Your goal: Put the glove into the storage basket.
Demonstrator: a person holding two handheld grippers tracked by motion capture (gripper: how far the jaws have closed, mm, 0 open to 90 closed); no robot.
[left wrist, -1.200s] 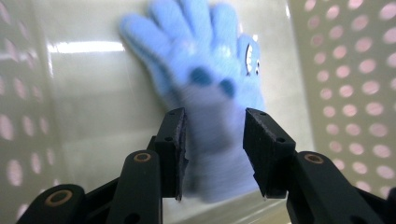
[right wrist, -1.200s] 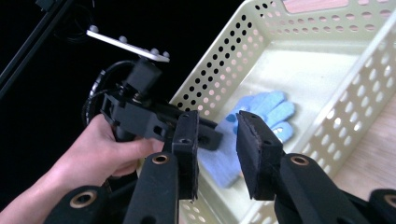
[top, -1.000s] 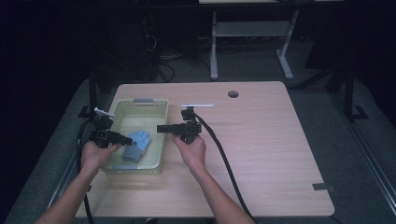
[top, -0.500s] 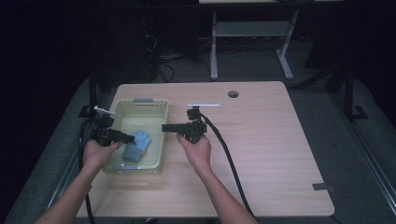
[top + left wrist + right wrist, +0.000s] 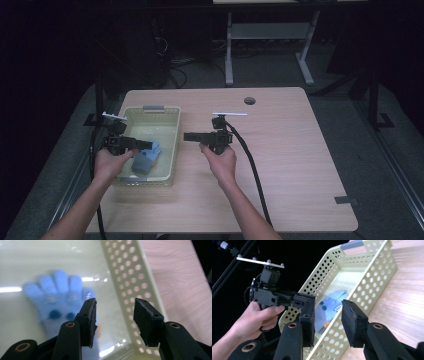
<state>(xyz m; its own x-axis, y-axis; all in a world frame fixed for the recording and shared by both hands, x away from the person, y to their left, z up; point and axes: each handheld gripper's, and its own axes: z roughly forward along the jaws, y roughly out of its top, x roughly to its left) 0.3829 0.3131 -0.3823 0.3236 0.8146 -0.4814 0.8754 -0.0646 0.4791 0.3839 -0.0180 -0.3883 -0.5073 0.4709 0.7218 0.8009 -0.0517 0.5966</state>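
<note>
A blue glove (image 5: 148,156) lies flat on the floor of a pale perforated basket (image 5: 150,111) at the table's left. My left gripper (image 5: 149,145) hovers over the basket, just above the glove (image 5: 56,288). Its jaws have just been opening and stand open with nothing between them. My right gripper (image 5: 188,136) is over the bare table just right of the basket and points left at it. Its jaws have also just been opening, and nothing sits between them. Through them I see the basket wall (image 5: 372,282), the glove (image 5: 332,300) and the left gripper (image 5: 277,296) in its hand.
The wooden table (image 5: 300,165) stretches out to the right of the basket, with a round cable hole (image 5: 249,100) near its far edge. A black cable (image 5: 252,170) trails from the right gripper toward the front edge. A dark floor and a metal frame (image 5: 270,35) lie beyond.
The right gripper has drawn back to the right, away from the basket's wall. Both pairs of jaws stand wider apart. The left hand has stayed over the glove.
</note>
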